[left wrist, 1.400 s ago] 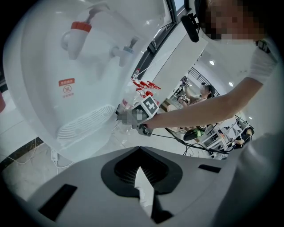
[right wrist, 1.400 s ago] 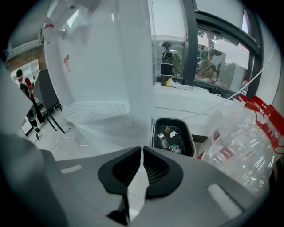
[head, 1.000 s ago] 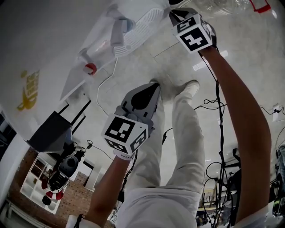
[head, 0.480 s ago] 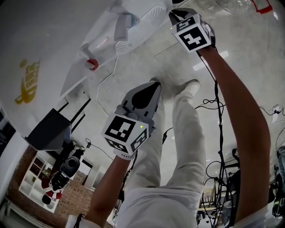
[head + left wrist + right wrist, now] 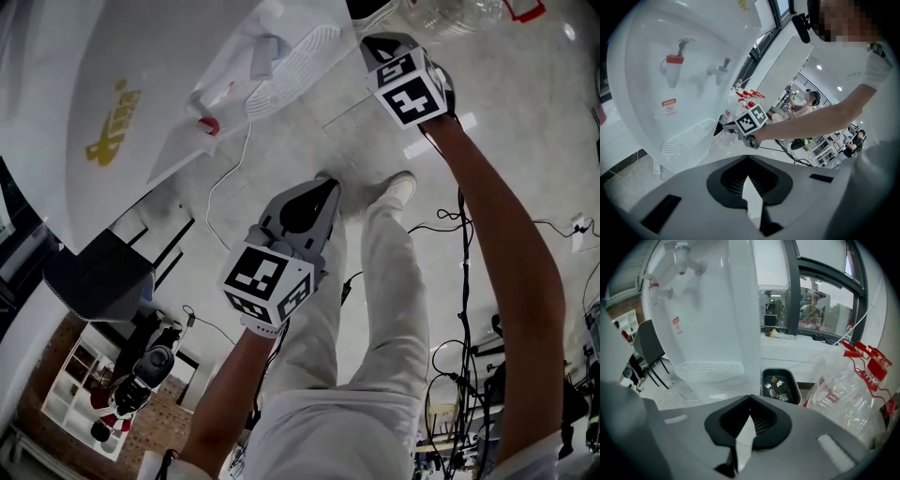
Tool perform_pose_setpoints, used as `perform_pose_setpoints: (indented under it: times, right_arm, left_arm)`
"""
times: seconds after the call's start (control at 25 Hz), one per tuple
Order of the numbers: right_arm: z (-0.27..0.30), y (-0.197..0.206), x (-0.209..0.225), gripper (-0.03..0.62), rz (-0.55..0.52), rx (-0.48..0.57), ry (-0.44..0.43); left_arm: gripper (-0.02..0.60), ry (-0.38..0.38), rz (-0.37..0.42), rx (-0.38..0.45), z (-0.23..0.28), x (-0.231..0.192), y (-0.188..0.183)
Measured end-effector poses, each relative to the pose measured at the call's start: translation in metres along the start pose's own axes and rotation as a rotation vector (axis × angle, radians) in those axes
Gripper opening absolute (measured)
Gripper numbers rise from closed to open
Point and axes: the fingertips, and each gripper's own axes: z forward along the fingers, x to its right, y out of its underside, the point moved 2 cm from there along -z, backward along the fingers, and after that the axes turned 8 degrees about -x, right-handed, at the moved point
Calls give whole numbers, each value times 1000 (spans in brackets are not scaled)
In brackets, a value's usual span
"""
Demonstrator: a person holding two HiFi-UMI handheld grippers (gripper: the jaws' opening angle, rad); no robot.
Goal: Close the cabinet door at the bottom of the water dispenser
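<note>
The white water dispenser point(image 5: 141, 94) fills the upper left of the head view, with a red tap point(image 5: 208, 125), a blue tap point(image 5: 265, 52) and a ribbed drip grille point(image 5: 295, 66). I cannot make out its bottom cabinet door in any view. My right gripper point(image 5: 367, 42) hangs just right of the grille, apart from it. Its jaws have just been closing and are shut on nothing point(image 5: 750, 397). My left gripper point(image 5: 326, 186) is lower, over the floor in front of the person's legs, shut and empty point(image 5: 748, 158). It looks at the dispenser point(image 5: 670, 93) and the right gripper's marker cube point(image 5: 752, 119).
A black bin point(image 5: 778, 383) stands right of the dispenser point(image 5: 703, 310). Beside it lies a clear bag of red-capped bottles point(image 5: 853, 390). A white cord point(image 5: 225, 178) and dark cables point(image 5: 450, 225) trail over the floor. A black chair point(image 5: 98, 277) stands to the left. The person's shoes point(image 5: 398, 187) are below the dispenser.
The head view has shifted, so more of the dispenser's top and its yellow logo show. The right gripper has drawn slightly away from the grille. The left gripper has hardly moved.
</note>
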Motion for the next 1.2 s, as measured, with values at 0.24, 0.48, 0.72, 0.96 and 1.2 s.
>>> perform_pose_setpoints:
  times: [0.24,0.48,0.72,0.96,1.2]
  right_arm:
    - [-38,-8,-18,11,56,21,2]
    - [-78,-10,-47,11,77,45,11]
    - [-119,-19,-77,11,83,77,20]
    - [-163,-39,-106,11,92,109,39]
    - [-214,-64,-140,11,100,141,38]
  left_arm:
    - [6,11,30,8,-26,8,-10]
    - [6,33,71,26,-49,20,-16]
    - [6,55,97,39,-77,34,-17]
    - [6,71,116,54,-115,42,-10]
    - [6,84,119,77,-155,46,-7]
